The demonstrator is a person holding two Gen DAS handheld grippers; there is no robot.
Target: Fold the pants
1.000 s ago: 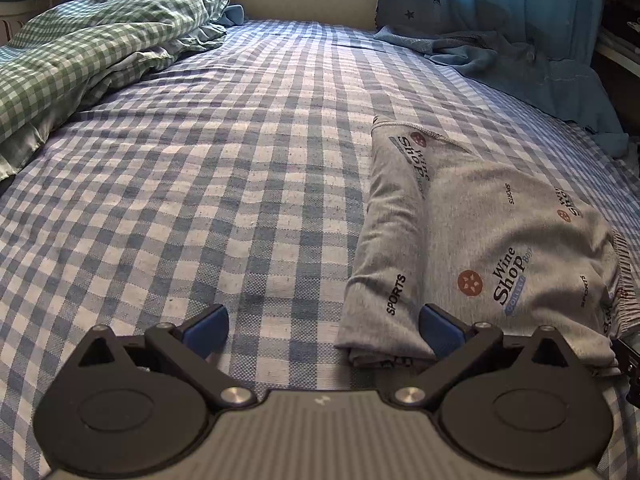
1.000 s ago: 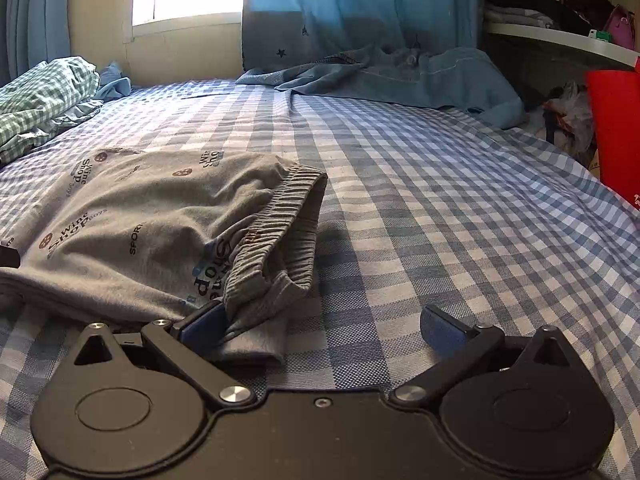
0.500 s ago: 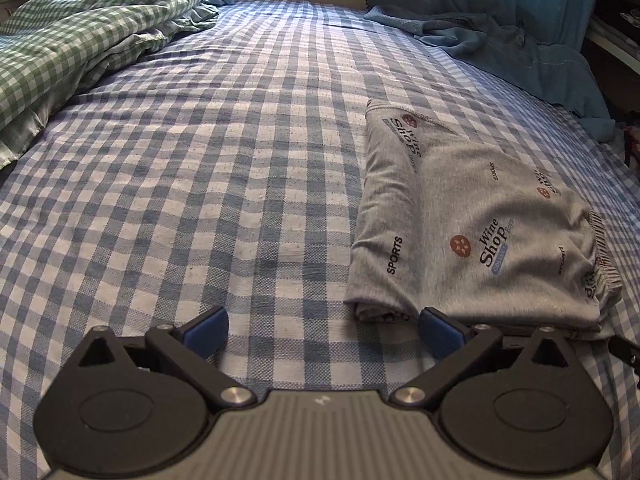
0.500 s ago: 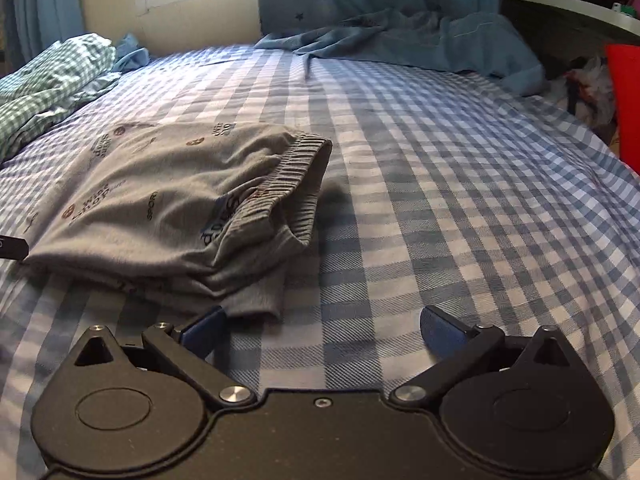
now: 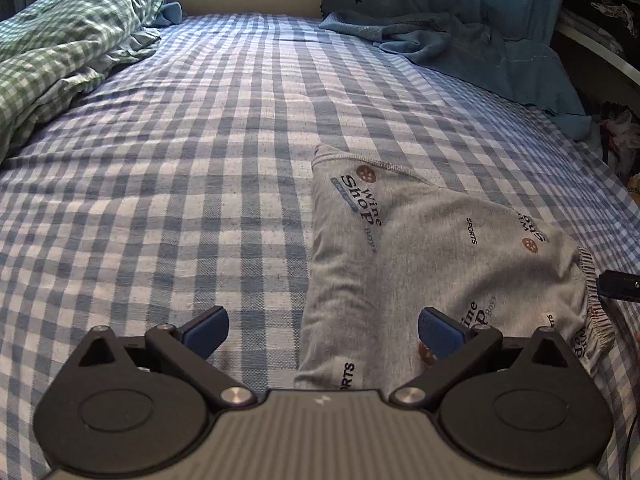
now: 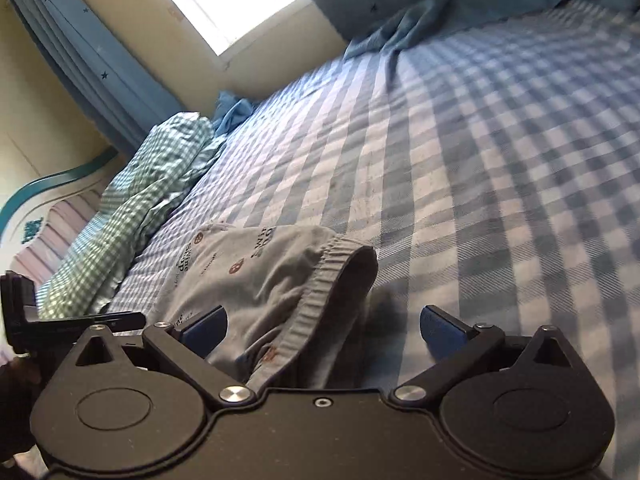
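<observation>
- the grey pants (image 5: 432, 248) lie folded into a compact bundle on the blue checked bedsheet (image 5: 180, 200), toward the right side of the bed in the left wrist view.
- the left gripper (image 5: 323, 326) has its jaws spread wide and grips nothing; the near left corner of the pants sits between the two blue pads, with the right pad (image 5: 440, 330) over the cloth.
- the right gripper (image 6: 323, 326) is tilted and also wide open, holding nothing; the ribbed waistband (image 6: 320, 288) of the pants lies between its fingers, gaping open.
- the tip of the right gripper shows at the right edge of the left wrist view, just beside the waistband.
- a green checked blanket (image 5: 60, 56) is bunched at the far left of the bed.
- a blue curtain (image 5: 460, 20) drapes onto the far right corner of the bed.
</observation>
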